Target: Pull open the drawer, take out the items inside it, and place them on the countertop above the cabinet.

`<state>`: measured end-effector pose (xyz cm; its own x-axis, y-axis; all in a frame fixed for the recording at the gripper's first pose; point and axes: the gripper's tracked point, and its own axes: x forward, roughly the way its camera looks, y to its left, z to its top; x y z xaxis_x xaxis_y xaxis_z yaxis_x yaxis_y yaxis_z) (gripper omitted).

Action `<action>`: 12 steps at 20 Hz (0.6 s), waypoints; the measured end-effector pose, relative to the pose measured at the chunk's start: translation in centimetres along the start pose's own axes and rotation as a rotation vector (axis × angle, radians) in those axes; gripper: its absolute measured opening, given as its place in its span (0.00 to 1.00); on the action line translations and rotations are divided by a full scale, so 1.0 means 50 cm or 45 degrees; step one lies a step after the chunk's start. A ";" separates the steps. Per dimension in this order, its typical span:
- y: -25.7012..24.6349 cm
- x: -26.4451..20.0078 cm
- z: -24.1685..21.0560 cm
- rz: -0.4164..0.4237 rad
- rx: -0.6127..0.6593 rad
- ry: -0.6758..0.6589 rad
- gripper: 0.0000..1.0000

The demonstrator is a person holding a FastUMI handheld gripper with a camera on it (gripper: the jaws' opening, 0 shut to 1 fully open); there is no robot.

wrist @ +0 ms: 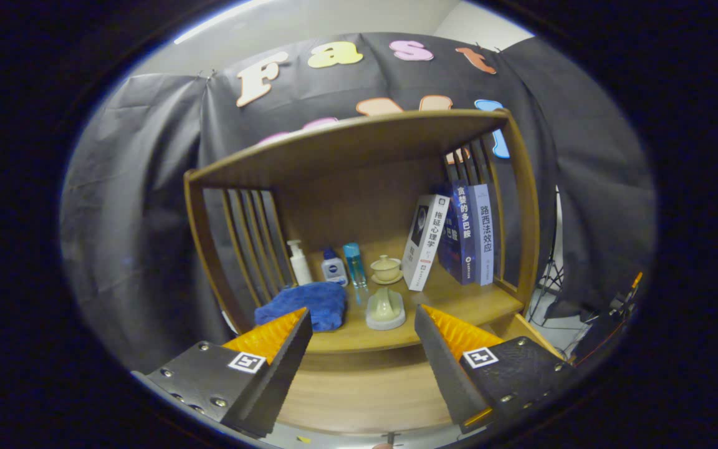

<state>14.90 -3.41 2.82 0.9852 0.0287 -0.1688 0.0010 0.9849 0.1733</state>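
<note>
I'm holding the gripper (362,337) released, fingers spread wide with nothing between them, facing the wooden cabinet (359,187). The drawer (359,393) is, I judge, the wood panel just below the countertop (459,305), lying between and beneath my fingers; its long axis is running side to side, its face pointing toward me. I'm seeing what may be a knob at its lower edge, too cut off to be sure. To do this well, I'm thinking of tipping down, centring on that handle, then pulling straight back. On the countertop are sitting a blue cloth (303,304), bottles (328,262), a teacup (386,268) and books (452,234).
</note>
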 end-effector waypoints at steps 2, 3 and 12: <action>0.004 -0.070 0.011 0.001 0.000 -0.033 0.99; 0.001 -0.105 0.006 -0.012 0.000 -0.043 0.99; -0.023 -0.279 -0.151 -0.020 0.185 -0.050 0.99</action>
<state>-0.11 -3.66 -2.34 0.9908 0.0037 -0.1350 0.0387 0.9499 0.3102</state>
